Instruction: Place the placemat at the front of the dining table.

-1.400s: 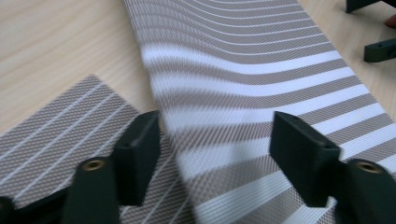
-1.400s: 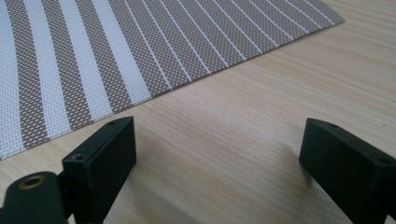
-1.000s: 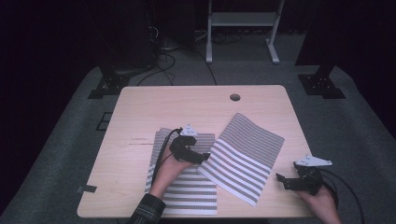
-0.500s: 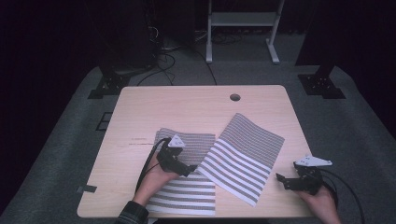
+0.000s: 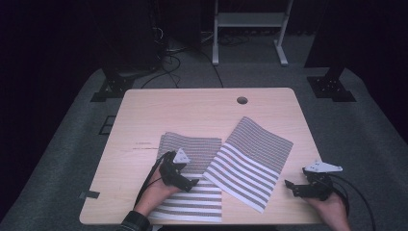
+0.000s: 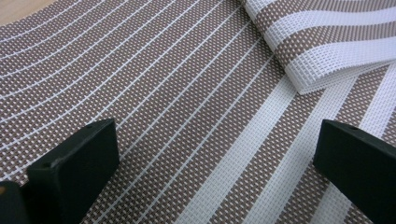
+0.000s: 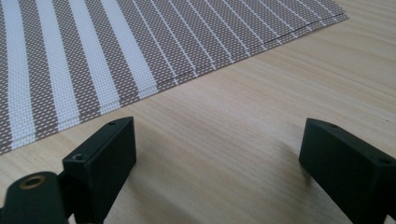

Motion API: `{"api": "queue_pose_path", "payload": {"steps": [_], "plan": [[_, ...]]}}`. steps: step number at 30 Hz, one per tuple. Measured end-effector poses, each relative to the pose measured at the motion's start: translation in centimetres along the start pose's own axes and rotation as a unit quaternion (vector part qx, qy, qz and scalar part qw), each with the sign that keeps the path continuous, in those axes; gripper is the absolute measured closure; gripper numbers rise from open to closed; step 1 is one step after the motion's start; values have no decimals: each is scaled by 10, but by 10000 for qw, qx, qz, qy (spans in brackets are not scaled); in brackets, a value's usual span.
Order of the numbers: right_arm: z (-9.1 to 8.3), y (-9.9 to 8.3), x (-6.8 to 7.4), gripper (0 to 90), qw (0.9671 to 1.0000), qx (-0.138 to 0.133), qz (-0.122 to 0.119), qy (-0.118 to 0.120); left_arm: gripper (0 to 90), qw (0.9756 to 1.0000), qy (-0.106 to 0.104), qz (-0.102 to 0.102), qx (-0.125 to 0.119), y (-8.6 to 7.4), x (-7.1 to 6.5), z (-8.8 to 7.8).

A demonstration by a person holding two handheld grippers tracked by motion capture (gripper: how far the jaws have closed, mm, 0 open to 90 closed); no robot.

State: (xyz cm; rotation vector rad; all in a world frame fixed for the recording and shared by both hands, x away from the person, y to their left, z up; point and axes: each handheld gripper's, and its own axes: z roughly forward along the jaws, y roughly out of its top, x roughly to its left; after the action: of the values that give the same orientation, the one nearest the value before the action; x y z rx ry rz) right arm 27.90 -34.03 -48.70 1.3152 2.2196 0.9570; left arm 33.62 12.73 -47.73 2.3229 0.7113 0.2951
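Two brown-and-white striped woven mats lie on the wooden table [image 5: 144, 120]. The left mat [image 5: 192, 144] lies square to the table; the right mat [image 5: 257, 154] is turned at an angle and its corner [image 6: 327, 42] overlaps the left mat [image 6: 163, 93]. My left gripper [image 5: 190, 179] hovers low over the left mat near that overlap, jaws wide open [image 6: 215, 158] and holding nothing. My right gripper [image 5: 291, 186] rests above bare wood just right of the right mat [image 7: 116, 46], jaws open [image 7: 217, 158] and nothing between them.
A round cable hole [image 5: 242, 100] sits near the table's far edge. Beyond the table are a white stand frame [image 5: 250, 29], floor cables [image 5: 168, 57] and black stand feet [image 5: 332, 86]. Bare wood surrounds the mats on the left and at the far side.
My left gripper has drawn back toward the near edge along the left mat, slightly leftward. The right gripper and both mats have stayed put.
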Motion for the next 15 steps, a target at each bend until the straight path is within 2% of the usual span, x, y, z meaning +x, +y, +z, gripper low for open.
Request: {"api": "queue_pose_path", "payload": {"steps": [4, 10, 15], "plan": [[-3, 3, 1, 133, 9999, 111, 31, 128, 0, 9997, 6, -7, -240, -6, 0, 0], [-12, 8, 13, 244, 9992, -50, -39, 401, 0, 9997, 10, -1, -254, -6, 0, 0], [-17, 11, 33, 428, 9974, -9, -154, 710, 0, 9997, 9, -1, -256, -6, 0, 0]]}}
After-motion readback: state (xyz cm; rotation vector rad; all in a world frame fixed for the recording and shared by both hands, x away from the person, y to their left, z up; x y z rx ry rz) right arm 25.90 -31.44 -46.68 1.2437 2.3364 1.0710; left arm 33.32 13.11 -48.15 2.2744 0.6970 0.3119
